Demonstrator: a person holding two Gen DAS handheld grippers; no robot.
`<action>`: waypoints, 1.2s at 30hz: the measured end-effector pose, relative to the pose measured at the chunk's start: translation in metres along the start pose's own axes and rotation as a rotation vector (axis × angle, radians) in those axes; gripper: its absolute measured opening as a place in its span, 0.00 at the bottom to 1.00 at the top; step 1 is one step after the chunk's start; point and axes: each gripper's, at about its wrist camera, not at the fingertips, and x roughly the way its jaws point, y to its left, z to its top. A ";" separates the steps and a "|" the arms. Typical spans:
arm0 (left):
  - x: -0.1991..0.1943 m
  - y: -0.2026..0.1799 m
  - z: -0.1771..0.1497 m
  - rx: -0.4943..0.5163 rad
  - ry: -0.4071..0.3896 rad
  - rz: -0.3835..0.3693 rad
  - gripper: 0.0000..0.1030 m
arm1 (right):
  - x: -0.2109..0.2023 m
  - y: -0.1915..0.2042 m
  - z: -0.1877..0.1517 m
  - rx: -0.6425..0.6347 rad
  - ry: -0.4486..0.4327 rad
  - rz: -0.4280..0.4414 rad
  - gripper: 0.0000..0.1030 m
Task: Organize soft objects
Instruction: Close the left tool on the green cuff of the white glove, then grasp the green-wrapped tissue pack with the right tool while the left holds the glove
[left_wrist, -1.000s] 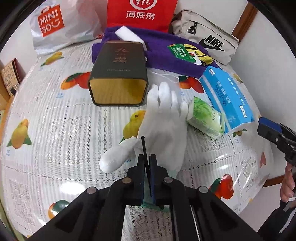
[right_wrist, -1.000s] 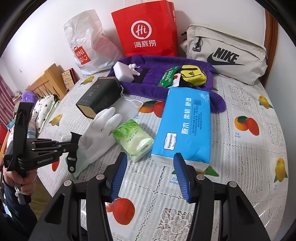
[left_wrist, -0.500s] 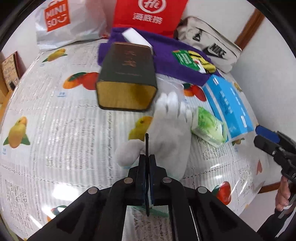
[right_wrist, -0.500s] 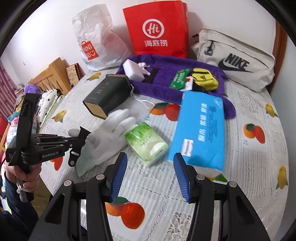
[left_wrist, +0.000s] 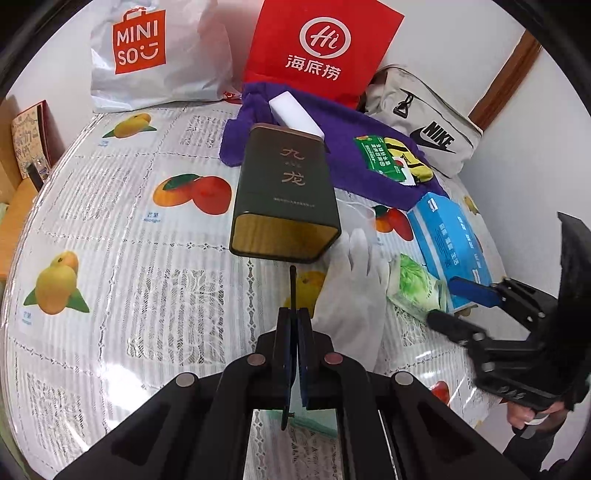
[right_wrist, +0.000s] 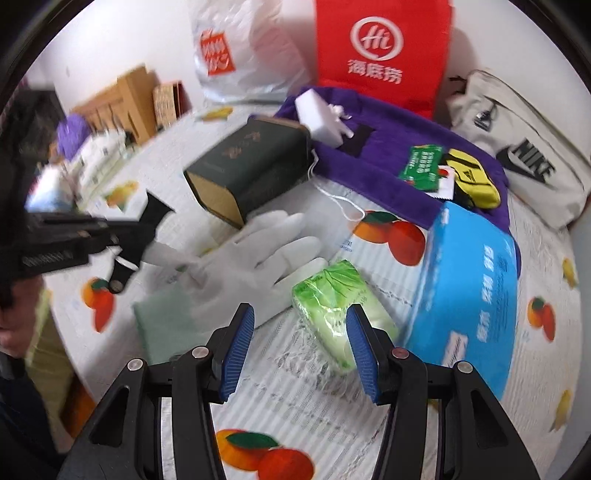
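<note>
- Pinching the thumb of the white glove, the left gripper has its fingers pressed together; its own camera shows the pads shut tight on each other, with the glove lying just to the right of them.
- The glove lies flat on the fruit-print tablecloth, fingers pointing toward the dark green tin and nearly touching the tin's open end.
- A grip at the thumb probably lets the person drag or lift the limp glove without bunching the palm.
- The right gripper hovers with its blue pads well apart, lined up on the green tissue pack, which sits just beside the glove's fingertips. Nothing is between the pads yet; the near end of the pack lies just ahead of them.
- The wide opening suits the pack's bulk, and a soft pack should give under a squeeze, so a gentle close looks enough.
- The blue tissue pack lies next to the green one, partly over the edge of the purple towel.
- On the towel rest a white block, a small green packet and a yellow pouch.
- Against the wall stand a red paper bag, a white shopping bag and a grey belt bag, apparently out of the working area.
- The sorting looks early: most soft items are still loose on the table.
</note>
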 end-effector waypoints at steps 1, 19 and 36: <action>0.001 0.001 0.001 -0.004 -0.001 -0.006 0.04 | 0.005 0.003 0.001 -0.017 0.013 -0.026 0.50; 0.017 0.018 0.014 -0.031 0.018 -0.044 0.04 | 0.052 0.011 0.008 -0.114 0.073 -0.173 0.31; -0.006 0.005 0.027 -0.007 -0.023 -0.035 0.04 | -0.006 -0.022 0.023 0.061 -0.058 -0.007 0.22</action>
